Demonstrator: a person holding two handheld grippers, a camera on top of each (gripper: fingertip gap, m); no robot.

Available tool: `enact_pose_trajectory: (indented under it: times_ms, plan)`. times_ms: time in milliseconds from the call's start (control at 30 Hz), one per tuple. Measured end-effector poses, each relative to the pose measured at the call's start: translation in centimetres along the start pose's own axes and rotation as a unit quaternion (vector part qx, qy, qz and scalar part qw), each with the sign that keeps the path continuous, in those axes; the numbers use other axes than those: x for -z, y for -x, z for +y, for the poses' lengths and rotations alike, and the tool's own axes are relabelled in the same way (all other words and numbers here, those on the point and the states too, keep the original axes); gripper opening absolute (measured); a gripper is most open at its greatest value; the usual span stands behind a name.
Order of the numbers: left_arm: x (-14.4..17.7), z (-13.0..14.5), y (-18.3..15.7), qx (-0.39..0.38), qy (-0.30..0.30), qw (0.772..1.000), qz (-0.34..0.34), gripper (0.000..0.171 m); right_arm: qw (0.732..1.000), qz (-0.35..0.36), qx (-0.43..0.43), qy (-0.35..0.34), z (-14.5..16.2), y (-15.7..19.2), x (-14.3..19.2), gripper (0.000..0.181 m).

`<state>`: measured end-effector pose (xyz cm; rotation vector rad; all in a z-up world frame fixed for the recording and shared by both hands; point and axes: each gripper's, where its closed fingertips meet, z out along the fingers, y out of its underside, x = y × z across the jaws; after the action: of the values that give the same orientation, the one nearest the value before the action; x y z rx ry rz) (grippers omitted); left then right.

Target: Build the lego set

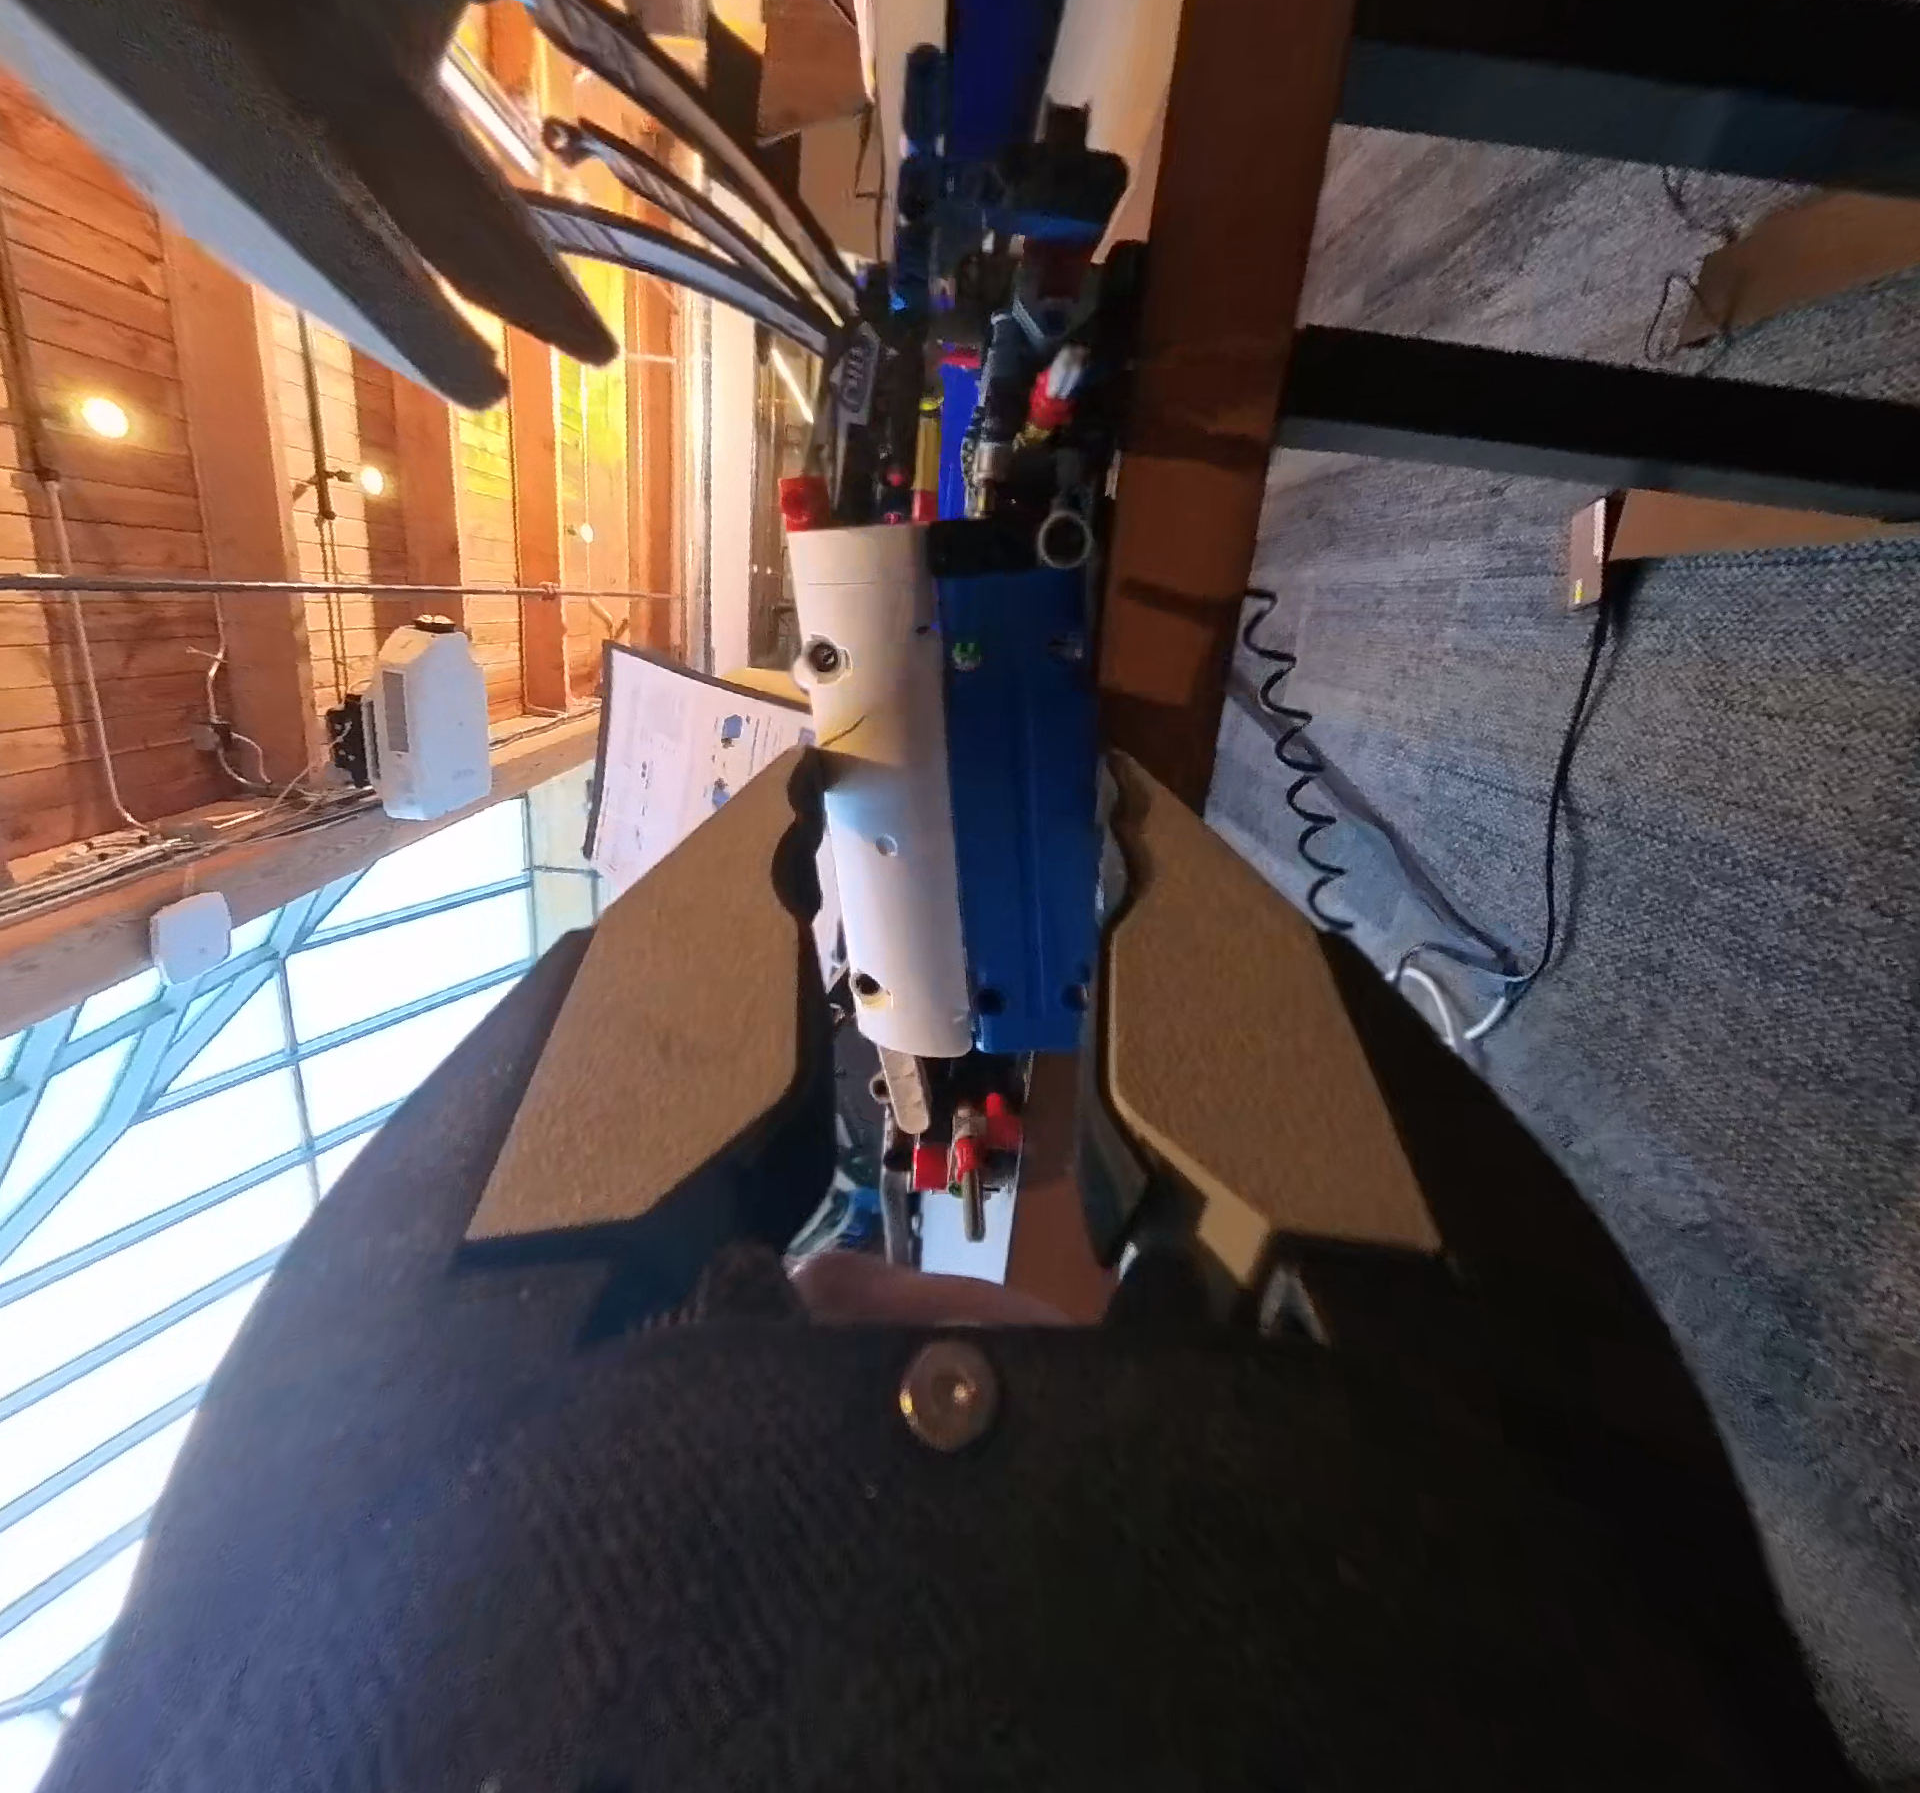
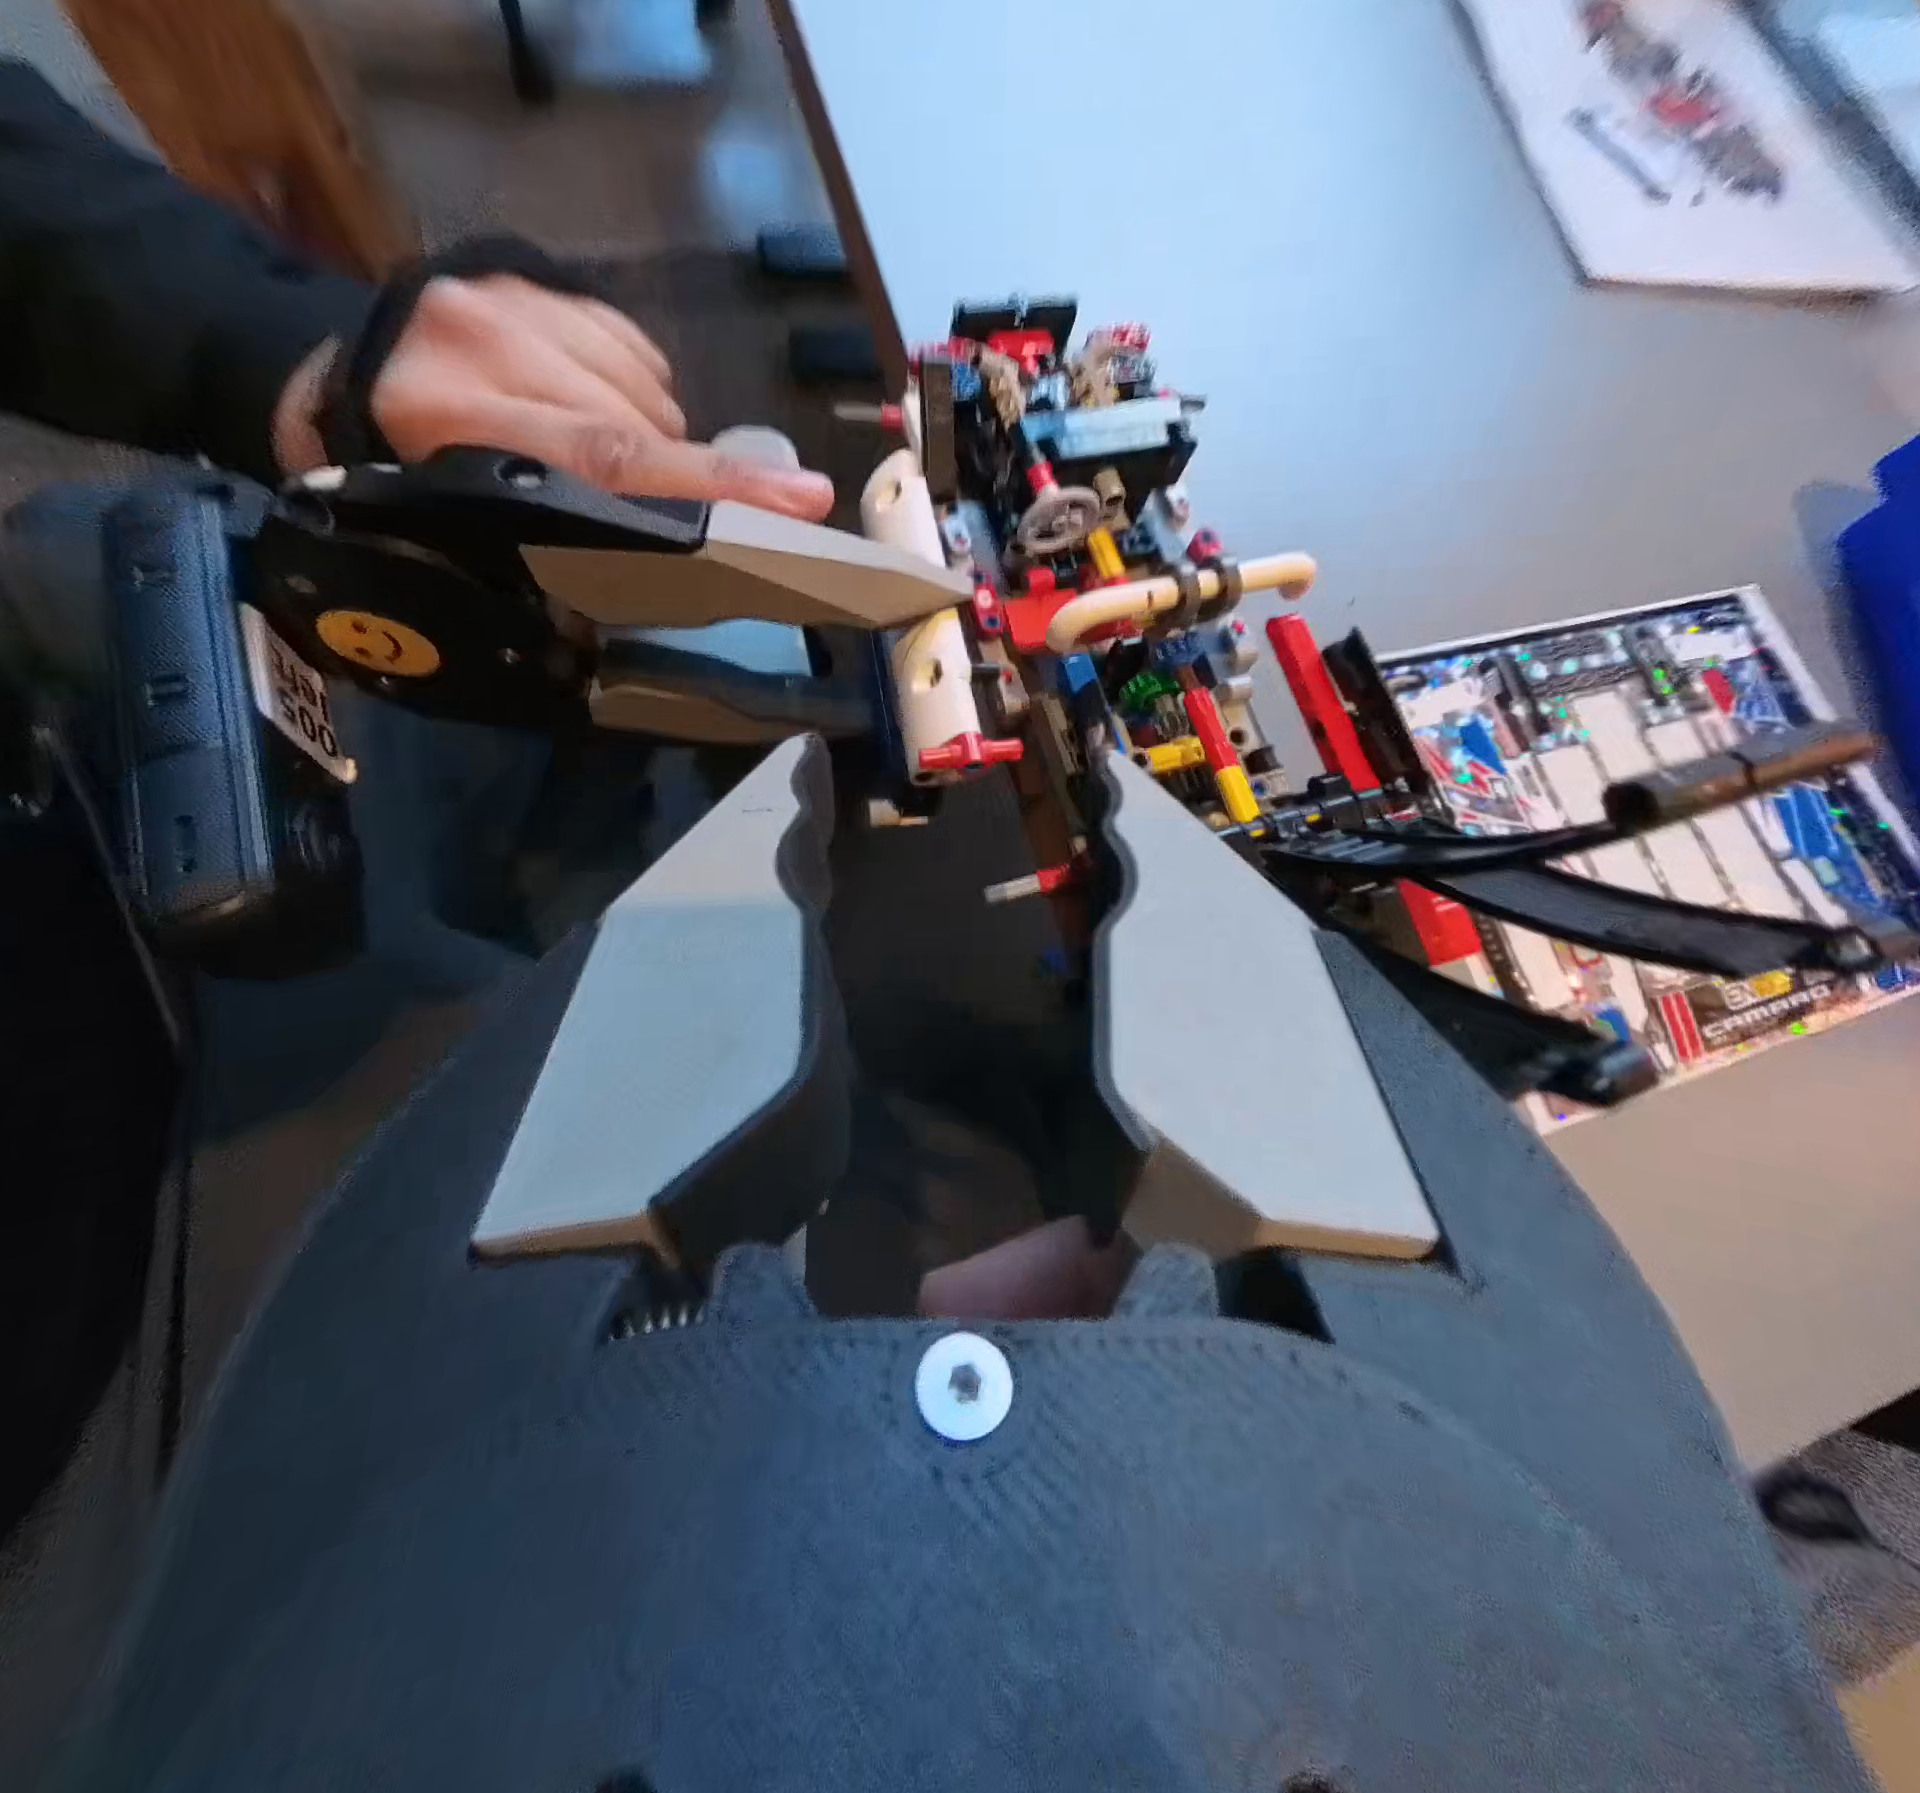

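The partly built lego car [image 1: 956, 808] has white and blue side panels, with red, yellow and black technic parts inside [image 2: 1091, 600]. My left gripper [image 1: 961, 767] is shut on it across the white and blue panels and holds it up on its side over the table edge. In the right wrist view the left gripper [image 2: 914, 652] comes in from the left. My right gripper [image 2: 961, 767] is open and empty, its fingertips just short of the model's black lower edge. It shows as dark fingers at the upper left of the left wrist view [image 1: 540, 361].
Black flexible hoses [image 2: 1558, 870] trail from the model to the right. A sticker sheet [image 2: 1621, 808] and an open booklet [image 2: 1683, 133] lie on the pale table [image 2: 1247, 133]. A blue bin [image 2: 1881, 600] is at the right edge. A hand [image 2: 540, 393] holds the left gripper. The grippers' ends are close to 8 cm from one another.
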<state>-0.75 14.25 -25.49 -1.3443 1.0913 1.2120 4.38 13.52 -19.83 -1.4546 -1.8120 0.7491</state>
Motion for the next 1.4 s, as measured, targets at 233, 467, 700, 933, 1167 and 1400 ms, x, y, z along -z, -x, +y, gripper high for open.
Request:
enact_pose_trajectory:
  times_ms: [233, 467, 700, 933, 1167, 1400]
  plan:
    - [-0.7, 0.6, -0.2, -0.028, 0.03, 0.999, 0.006, 0.05, 0.99, -0.001, 0.065, 0.125, 1.4, -1.4, -2.5, 0.062]
    - [-1.1, 1.0, -0.7, -0.044, 0.044, 0.998, 0.018, 0.05, 0.983, -0.03, 0.052, 0.171, 1.9, -2.2, -4.0, 0.056]
    - [-1.6, 1.2, -1.1, -0.08, 0.05, 0.995, 0.033, 0.05, 0.978, -0.02, 0.067, 0.196, 2.8, -2.6, -4.4, 0.042]
    - [-1.8, 0.9, -1.3, -0.077, 0.053, 0.995, 0.032, 0.05, 0.967, -0.008, 0.103, 0.233, 3.7, -2.9, -5.0, 0.044]
    - [-1.9, 0.6, -0.9, -0.069, 0.049, 0.996, 0.024, 0.049, 0.966, -0.025, 0.092, 0.242, 3.8, -2.7, -4.8, 0.044]
    - [-2.1, 0.6, -0.8, -0.07, 0.054, 0.996, 0.023, 0.049, 0.958, -0.041, 0.092, 0.269, 3.9, -2.9, -4.6, 0.043]
